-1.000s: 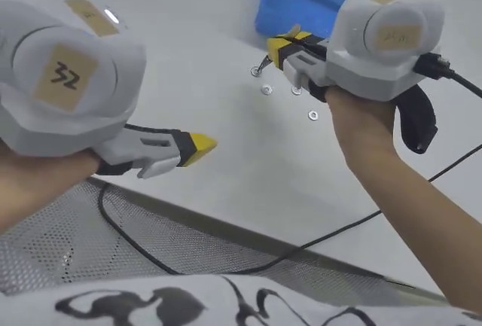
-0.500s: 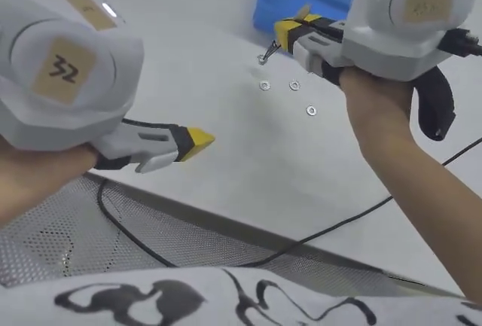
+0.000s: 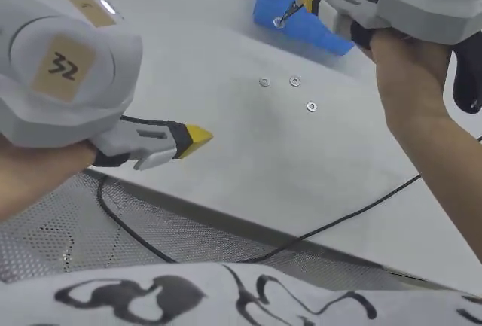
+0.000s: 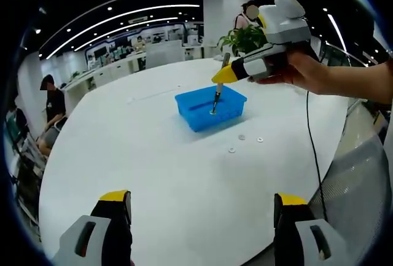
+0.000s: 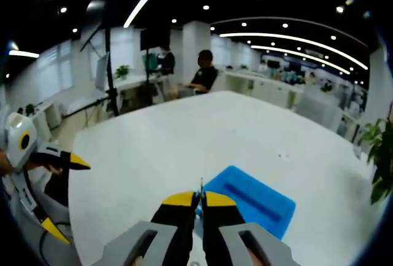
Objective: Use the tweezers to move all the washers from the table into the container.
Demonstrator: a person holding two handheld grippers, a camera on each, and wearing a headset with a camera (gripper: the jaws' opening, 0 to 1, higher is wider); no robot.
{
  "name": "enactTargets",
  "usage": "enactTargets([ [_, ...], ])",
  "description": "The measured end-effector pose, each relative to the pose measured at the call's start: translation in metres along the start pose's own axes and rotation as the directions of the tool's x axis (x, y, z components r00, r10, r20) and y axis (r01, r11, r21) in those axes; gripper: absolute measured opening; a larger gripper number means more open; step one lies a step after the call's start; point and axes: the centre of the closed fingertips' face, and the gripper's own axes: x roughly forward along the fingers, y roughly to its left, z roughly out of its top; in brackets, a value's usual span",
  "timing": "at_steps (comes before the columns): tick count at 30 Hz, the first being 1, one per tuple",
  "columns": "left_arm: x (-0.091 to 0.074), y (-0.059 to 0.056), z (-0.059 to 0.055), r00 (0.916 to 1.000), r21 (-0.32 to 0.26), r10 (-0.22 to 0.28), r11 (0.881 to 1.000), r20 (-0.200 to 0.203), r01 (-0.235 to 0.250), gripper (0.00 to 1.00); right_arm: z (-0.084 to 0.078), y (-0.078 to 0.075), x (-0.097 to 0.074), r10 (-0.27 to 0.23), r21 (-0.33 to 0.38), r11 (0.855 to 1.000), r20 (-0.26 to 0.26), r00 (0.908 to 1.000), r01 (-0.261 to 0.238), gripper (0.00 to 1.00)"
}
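The step in hand looks like the drop. The right gripper (image 5: 199,199) has its jaws closed on the tweezers (image 3: 288,11), whose thin tips point down over the blue container (image 4: 202,118). In the head view a small ring, most likely a washer (image 3: 278,22), sits pinched at the tips, though it is too small to be sure of. In the left gripper view the tips hang above the inside of the container, nearer its left end than its middle.

To do this well, the tips should travel a little further in over the container floor, away from the wall, before anything is let go. They should also come down low inside the rim, since a light flat ring dropped from height may bounce or roll out. The squeeze on the tweezers should be eased only enough for the tips to part. If the jaws spring wide, the tweezers themselves may slip or fall in with the washer. A washer can cling to one tip, so a light touch of the tips against the floor may be needed to free it.

Three more washers (image 3: 264,82) (image 3: 294,81) (image 3: 312,106) lie on the white table (image 3: 248,160) just in front of the container, close together but apart from each other. The task is therefore far from finished.

The left gripper (image 4: 201,199) hovers low over the table, well apart from the work, with its jaws spread wide and nothing between them.
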Motion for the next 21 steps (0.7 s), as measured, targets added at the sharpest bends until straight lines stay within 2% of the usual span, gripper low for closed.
enactTargets([
  [7,0.001,0.001,-0.001,1.0,0.002,0.004,1.0,-0.004,-0.004,0.99,0.01,-0.023,0.012,-0.051,0.012,0.999,0.03,0.9982,0.051,0.0],
  [11,0.001,0.002,0.0,1.0,-0.001,0.007,1.0,0.001,-0.007,0.99,0.0,-0.031,0.025,-0.062,0.044,0.997,0.017,0.9979,0.062,0.0],
  [13,0.001,0.003,0.001,1.0,-0.003,0.009,1.0,0.004,-0.009,0.99,-0.003,-0.03,0.023,-0.076,0.051,0.996,0.012,0.997,0.075,0.0],
  [18,0.001,0.004,0.0,0.9999,-0.005,0.012,1.0,-0.002,-0.012,0.99,-0.018,-0.034,0.042,-0.081,0.06,0.995,-0.015,0.9966,0.082,0.0],
  [21,0.001,0.005,-0.002,0.9999,-0.004,0.016,1.0,-0.007,-0.016,0.99,-0.022,-0.034,0.046,-0.082,0.061,0.995,-0.025,0.9963,0.083,0.0],
])
